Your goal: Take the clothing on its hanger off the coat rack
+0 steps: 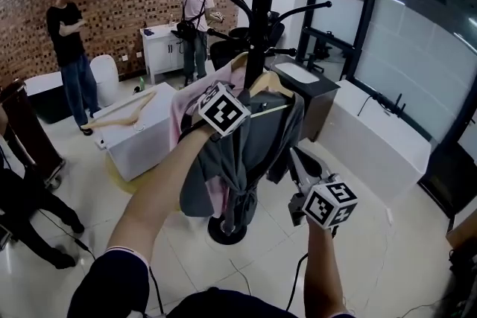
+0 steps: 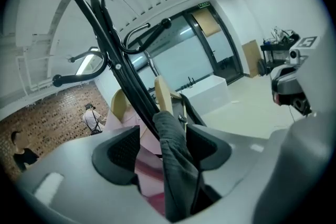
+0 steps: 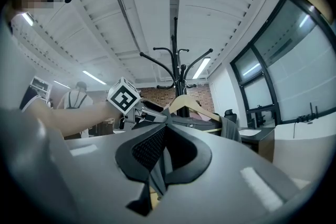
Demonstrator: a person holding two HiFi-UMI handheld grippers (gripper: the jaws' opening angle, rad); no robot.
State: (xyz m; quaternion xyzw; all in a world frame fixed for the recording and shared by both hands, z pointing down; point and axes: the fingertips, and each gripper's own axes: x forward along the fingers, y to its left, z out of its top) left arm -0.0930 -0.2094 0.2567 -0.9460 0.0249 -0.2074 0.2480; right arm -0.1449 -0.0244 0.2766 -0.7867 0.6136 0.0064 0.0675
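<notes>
Left arm (image 1: 171, 182) stretched out to the black branching coat rack (image 1: 262, 4), where the grey cloth garment (image 1: 250, 153) hangs on its pale wooden hanger (image 3: 186, 100). Left gripper (image 2: 164, 147) jaws apart, grey fold loose between them, only its own view shows that. Right gripper (image 3: 164, 152) sits lower, jaws pinched on the grey cloth.

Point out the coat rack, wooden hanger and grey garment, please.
coat rack (image 1: 261, 11): head view, black pole.
wooden hanger (image 3: 198, 106): right gripper view, its arm.
grey garment (image 1: 238, 147): head view, hanging folds.
</notes>
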